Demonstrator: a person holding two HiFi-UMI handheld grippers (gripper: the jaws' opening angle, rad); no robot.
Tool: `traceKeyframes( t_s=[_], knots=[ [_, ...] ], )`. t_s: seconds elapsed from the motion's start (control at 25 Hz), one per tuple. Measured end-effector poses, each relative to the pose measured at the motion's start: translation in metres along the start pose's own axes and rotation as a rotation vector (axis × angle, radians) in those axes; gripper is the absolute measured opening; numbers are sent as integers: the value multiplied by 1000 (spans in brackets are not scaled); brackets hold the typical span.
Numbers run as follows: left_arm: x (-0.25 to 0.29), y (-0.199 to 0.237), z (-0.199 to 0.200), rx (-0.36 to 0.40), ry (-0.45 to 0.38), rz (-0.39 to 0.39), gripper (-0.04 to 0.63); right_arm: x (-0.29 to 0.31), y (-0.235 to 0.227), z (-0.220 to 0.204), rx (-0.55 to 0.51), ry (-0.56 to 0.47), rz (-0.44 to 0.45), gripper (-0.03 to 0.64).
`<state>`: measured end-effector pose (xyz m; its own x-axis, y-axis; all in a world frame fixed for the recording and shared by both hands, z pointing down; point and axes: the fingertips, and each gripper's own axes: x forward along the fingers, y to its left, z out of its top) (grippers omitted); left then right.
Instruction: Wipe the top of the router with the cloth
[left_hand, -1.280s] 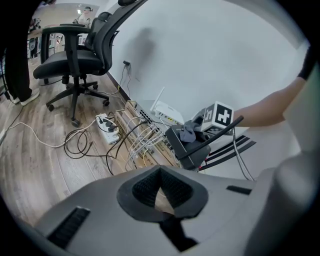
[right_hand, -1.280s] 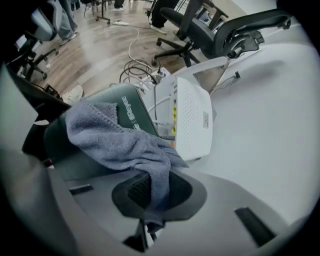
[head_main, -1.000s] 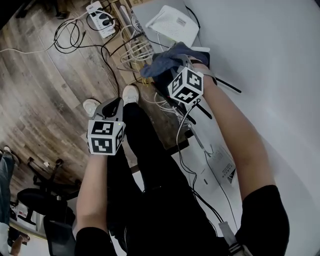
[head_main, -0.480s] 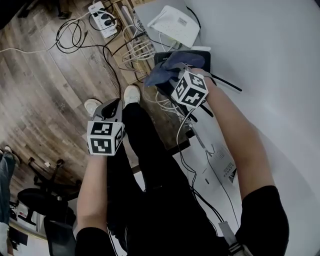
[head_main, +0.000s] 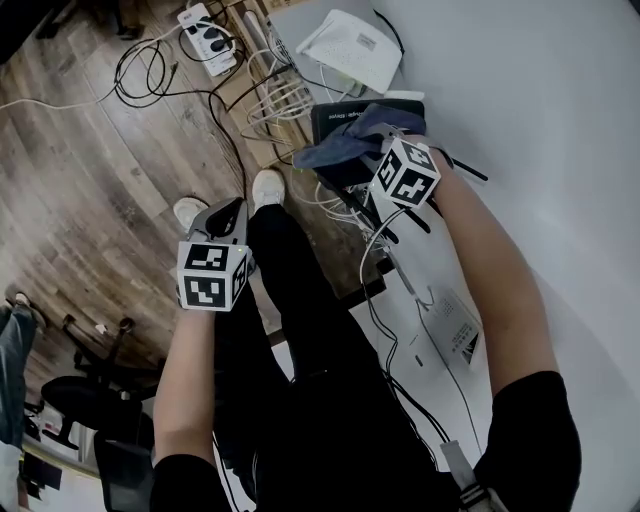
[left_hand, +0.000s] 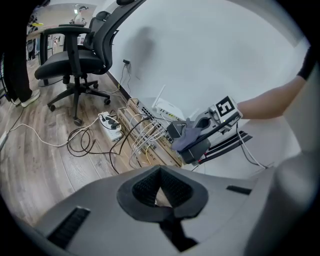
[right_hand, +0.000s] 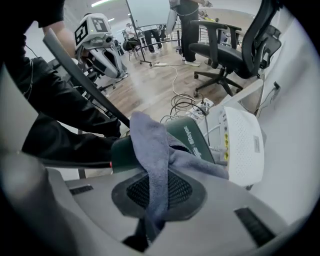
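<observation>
Fingers of the right gripper pinch the cloth, which is draped on the dark router directly ahead. Its top runs away toward the white router. The left gripper, closed and empty, hangs well apart.

**Left gripper**, grey plastic, two jaws with black ribbed pads: jaws drawn together, nothing between them. Its white cube with black square markers faces up toward the head camera. It is held low and close in front of the body.

**Left forearm**, bare below a black short sleeve: straight, pointing forward.

**Right gripper**, same build: jaws closed on a fold of blue-grey cloth, which drapes forward over the pads.

**Right forearm**, bare below a black short sleeve: stretched further out than the left, so its gripper is ahead of the left one and well apart from it.
</observation>
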<state>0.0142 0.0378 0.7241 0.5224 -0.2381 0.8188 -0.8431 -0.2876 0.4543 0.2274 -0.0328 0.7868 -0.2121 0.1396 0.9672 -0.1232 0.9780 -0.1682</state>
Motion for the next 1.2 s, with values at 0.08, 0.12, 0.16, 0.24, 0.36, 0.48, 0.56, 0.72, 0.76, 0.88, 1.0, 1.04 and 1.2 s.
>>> traceKeyframes(
  t_s=[0.08, 0.12, 0.16, 0.24, 0.36, 0.48, 0.56, 0.72, 0.76, 0.88, 1.0, 1.04, 1.2],
  knots=[
    [1, 4, 0, -10, 2, 6, -3, -2, -6, -17, 24, 30, 12, 21],
    [2, 5, 1, -15, 1, 8, -3, -3, -8, -26, 35, 47, 18, 21],
    [4, 5, 2, -18, 0, 8, -3, -4, -11, -34, 42, 67, 23, 21],
    [6, 3, 5, -16, -4, 5, -3, -6, -18, -53, 43, 128, 31, 21],
    [7, 2, 6, -7, -6, 1, -3, -11, -29, -86, 0, 283, 22, 21],
    [7, 3, 6, -12, -4, 0, -3, -14, -40, -116, -77, 455, -10, 21],
    [7, 3, 7, -16, -7, 1, -3, -16, -43, -125, -93, 506, -22, 21],
    [6, 6, 4, -19, -12, 5, -3, -16, -43, -126, -79, 500, -34, 21],
    [6, 7, 3, -22, -13, 5, -3, -17, -40, -126, -79, 501, -26, 21],
    [4, 8, 0, -29, -15, 4, -3, -17, -22, -134, -93, 539, 44, 21],
    [3, 10, -2, -26, -13, 2, -3, -15, 3, -139, -96, 567, 132, 21],
    [2, 10, -2, -27, -13, 2, -3, -15, 11, -141, -95, 574, 159, 21],
    [0, 12, -2, -30, -23, 3, -3, -14, 17, -143, -115, 608, 179, 21]
  ],
)
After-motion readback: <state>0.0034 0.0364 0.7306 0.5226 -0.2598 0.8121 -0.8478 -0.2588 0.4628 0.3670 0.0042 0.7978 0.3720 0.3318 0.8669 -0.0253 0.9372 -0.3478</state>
